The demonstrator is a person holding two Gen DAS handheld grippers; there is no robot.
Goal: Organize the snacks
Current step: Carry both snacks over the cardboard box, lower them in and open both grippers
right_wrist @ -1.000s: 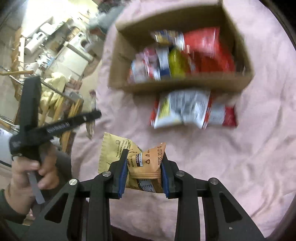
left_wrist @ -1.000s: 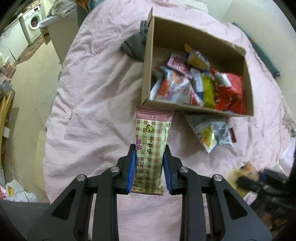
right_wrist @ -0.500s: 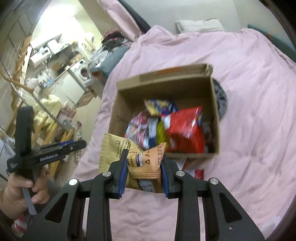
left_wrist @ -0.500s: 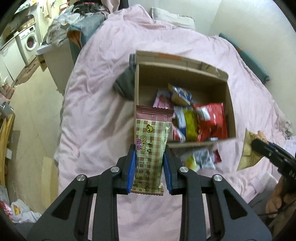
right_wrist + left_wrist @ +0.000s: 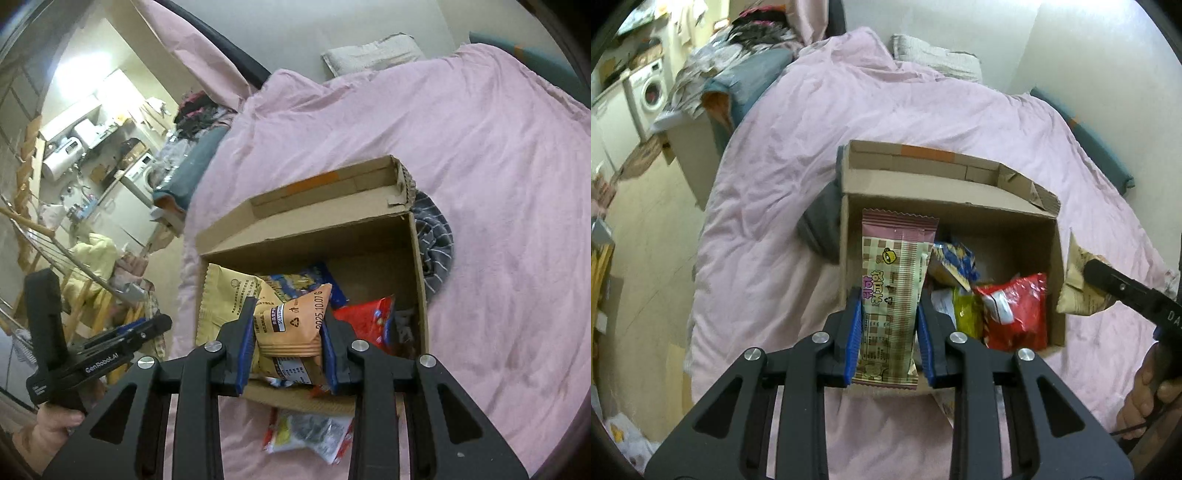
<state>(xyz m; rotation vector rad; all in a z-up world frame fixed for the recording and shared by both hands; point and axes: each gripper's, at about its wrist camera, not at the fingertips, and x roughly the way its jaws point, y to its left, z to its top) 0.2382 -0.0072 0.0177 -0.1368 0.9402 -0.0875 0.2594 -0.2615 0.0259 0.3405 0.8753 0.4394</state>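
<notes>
Both grippers rose, fingers [image 5: 851, 343] clamping wafer bar [image 5: 892, 295] and pouch [image 5: 295, 325], hiding box [image 5: 416, 266] contents.

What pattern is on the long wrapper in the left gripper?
A brown-and-cream check with pink lettering on the snack bar wrapper, clearest in the left wrist view.

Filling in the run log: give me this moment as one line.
left gripper: shut on pink checked snack bar | right gripper: shut on orange snack packet | cardboard box: open, holds snacks
</notes>
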